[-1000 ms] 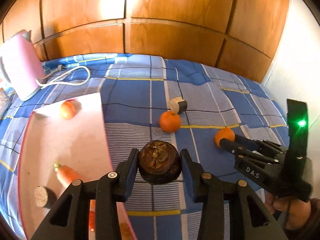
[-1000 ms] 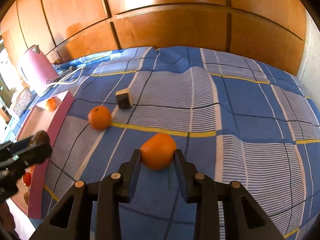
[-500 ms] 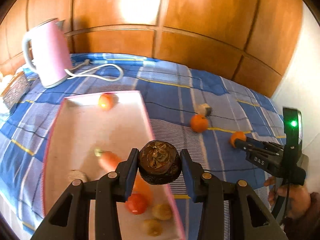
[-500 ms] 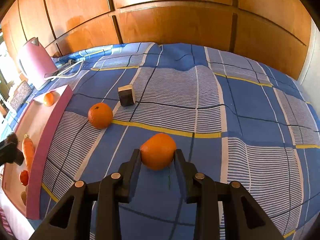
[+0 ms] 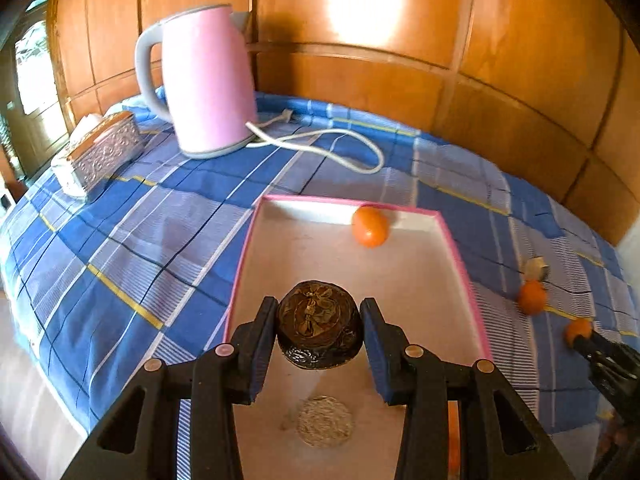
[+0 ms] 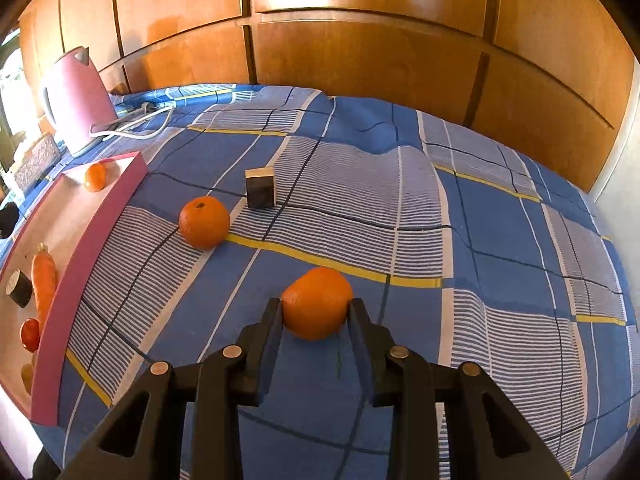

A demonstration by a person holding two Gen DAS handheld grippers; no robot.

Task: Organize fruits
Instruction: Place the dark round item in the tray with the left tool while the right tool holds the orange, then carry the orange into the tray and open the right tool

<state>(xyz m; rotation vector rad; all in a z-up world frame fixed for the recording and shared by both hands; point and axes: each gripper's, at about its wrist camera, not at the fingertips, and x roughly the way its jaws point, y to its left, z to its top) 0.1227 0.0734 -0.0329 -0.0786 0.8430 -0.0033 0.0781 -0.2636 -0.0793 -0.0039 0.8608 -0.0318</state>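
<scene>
My left gripper (image 5: 319,330) is shut on a dark brown wrinkled fruit (image 5: 319,330) and holds it above the pink-rimmed tray (image 5: 452,236). The tray holds a small orange (image 5: 370,226) at its far end and a round cork-like piece (image 5: 325,421) under the gripper. My right gripper (image 6: 316,312) is shut on an orange (image 6: 316,308) on the blue checked cloth. A second orange (image 6: 204,222) lies to its left, near the tray (image 6: 100,220). In the right wrist view the tray also holds a carrot (image 6: 43,280) and a small red fruit (image 6: 30,334).
A pink kettle (image 5: 204,80) with a white cord (image 5: 340,148) stands behind the tray. A silver embossed box (image 5: 100,152) lies at the left. A dark cut block (image 6: 260,192) lies on the cloth (image 6: 500,240). Wooden panels close the back.
My left gripper has swung left with the dark fruit, from over the cloth to over the tray. My right gripper has stayed shut on the orange.
</scene>
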